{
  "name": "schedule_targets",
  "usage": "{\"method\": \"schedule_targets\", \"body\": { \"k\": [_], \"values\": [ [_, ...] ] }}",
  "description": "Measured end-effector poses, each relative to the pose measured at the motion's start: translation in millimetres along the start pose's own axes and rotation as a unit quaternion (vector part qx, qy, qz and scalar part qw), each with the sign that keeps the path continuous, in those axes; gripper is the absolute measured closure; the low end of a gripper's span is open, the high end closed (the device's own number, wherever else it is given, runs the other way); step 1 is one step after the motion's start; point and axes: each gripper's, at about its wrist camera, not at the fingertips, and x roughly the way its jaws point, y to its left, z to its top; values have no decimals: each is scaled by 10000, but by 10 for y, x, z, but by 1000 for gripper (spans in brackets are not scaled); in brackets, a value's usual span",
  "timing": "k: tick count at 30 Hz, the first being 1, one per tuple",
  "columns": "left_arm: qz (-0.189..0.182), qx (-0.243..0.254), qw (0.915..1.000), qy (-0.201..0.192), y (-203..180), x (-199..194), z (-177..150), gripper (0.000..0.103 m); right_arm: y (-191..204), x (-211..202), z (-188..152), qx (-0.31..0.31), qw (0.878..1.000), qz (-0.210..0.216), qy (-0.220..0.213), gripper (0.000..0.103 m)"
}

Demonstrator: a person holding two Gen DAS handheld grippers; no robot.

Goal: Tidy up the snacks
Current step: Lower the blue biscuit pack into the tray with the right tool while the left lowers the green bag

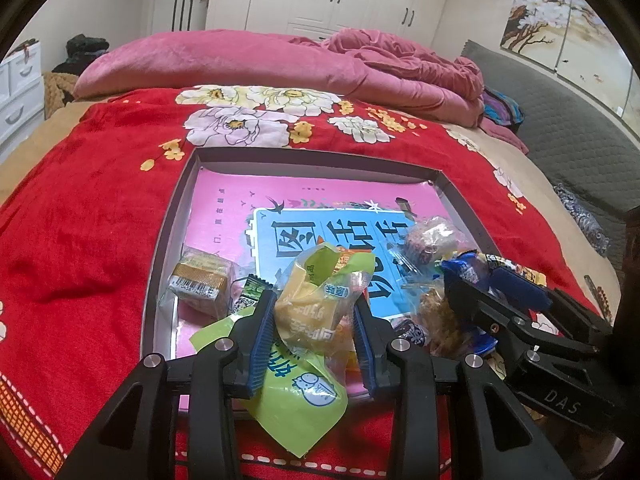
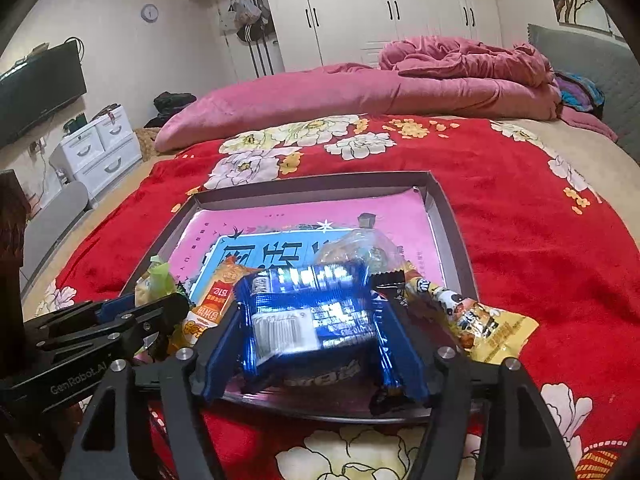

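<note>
Red bedspread (image 1: 80,220) carried the tray (image 1: 188,184). Left gripper (image 1: 316,312) clamped a green packet (image 1: 308,320) over the tray's near edge.

Right gripper (image 2: 312,320) squeezed a blue packet (image 2: 308,312) there too; lower gently before releasing.

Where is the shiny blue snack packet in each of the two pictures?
Left wrist view: the blue snack packet sits far right, just below the middle, pinched in the right gripper.
Right wrist view: the same packet fills the lower centre, between the right gripper's blue pads.
Shared landmark: the shallow box with pink lining, on the red flowered blanket.
</note>
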Motion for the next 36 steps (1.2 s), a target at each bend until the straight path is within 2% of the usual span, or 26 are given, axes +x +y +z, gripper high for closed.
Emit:
{"method": "schedule_targets", "body": {
  "k": [8, 13, 16, 18, 20, 29, 31, 32, 33, 36],
  "values": [
    [5, -25, 10000, 14, -4, -10, -2, 64, -6, -61, 18, 0, 9999, -56, -134, 33],
    [-85, -64, 9999, 22, -14, -20, -3, 57, -10, -124, 30, -15, 9995, -164, -268, 27],
    [-94, -47, 9999, 28, -32, -31, -7, 54, -26, -155, 38, 4, 9993, -168, -320, 27],
    [-145, -68, 9999, 31, -37, -42, -8, 45, -31, -176, 42, 8, 9992, -190, -357, 27],
    [-244, -112, 9996, -13, -40, -71, -4, 45, -36, -212, 48, 19, 9989, -196, -432, 25],
    [-192, -104, 9997, -69, -38, -111, 3, 44, -35, -270, 51, 10, 9984, -249, -509, 23],
    [-167, -50, 9998, -91, -60, -128, 0, 40, -38, -278, 44, 31, 9984, -228, -516, 20],
    [-163, -28, 9998, -104, -67, -139, 0, 32, -41, -283, 42, 36, 9984, -231, -517, 19],
    [-154, 22, 9998, -156, -91, -167, -4, 29, -44, -289, 41, 32, 9983, -236, -524, 18],
    [-156, 154, 9993, -302, -146, -233, 7, 29, -57, -317, 46, 47, 9980, -234, -580, 16]
  ]
}}
